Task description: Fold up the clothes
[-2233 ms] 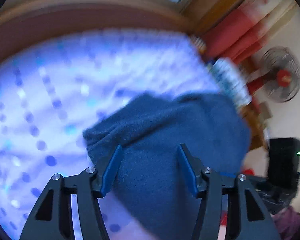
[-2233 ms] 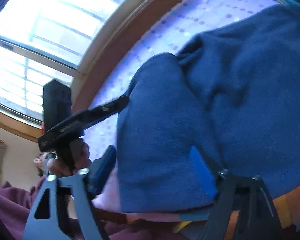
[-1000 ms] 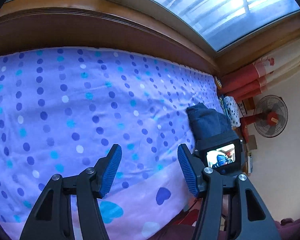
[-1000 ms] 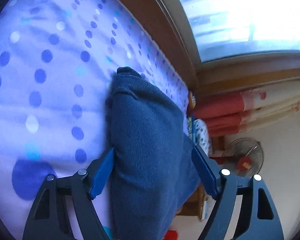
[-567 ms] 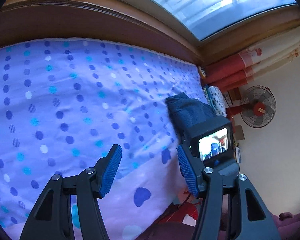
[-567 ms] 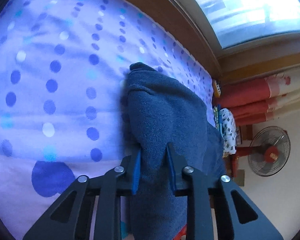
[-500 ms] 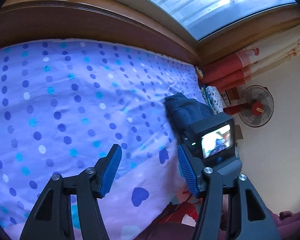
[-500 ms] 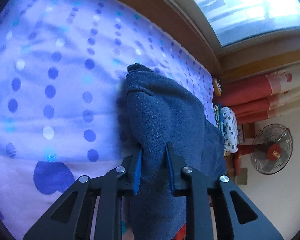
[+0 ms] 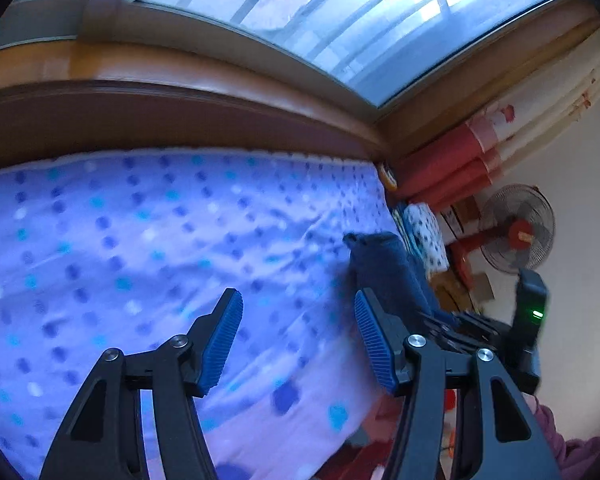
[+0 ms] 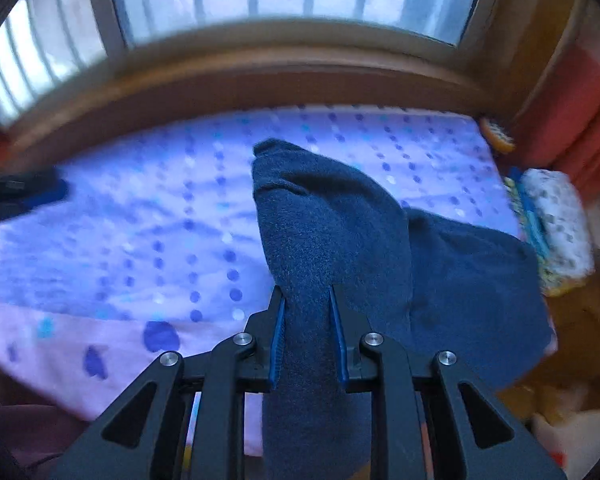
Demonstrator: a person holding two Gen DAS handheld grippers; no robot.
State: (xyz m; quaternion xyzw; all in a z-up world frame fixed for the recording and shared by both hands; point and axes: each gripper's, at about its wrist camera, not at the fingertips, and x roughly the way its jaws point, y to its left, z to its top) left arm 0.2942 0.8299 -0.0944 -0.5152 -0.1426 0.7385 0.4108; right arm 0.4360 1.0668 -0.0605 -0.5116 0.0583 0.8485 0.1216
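A dark blue fleece garment (image 10: 332,232) lies bunched on the right side of a purple polka-dot bedsheet (image 10: 140,240). My right gripper (image 10: 307,312) is shut on a thick fold of it, with cloth running up between the blue pads and hanging below them. In the left wrist view the garment (image 9: 384,268) is a small heap at the bed's right edge, with the right gripper (image 9: 452,326) behind it. My left gripper (image 9: 298,320) is open and empty above the sheet (image 9: 140,248), left of the garment.
A wooden sill (image 10: 260,76) and window run along the bed's far side. A patterned pillow (image 10: 556,216) lies off the right edge. Red curtains (image 9: 444,168) and a standing fan (image 9: 516,228) are at the right.
My right gripper closed on the blue garment and swung to face the window, lifting the fold. My left gripper stayed open and turned slightly right; the right gripper moved in its view.
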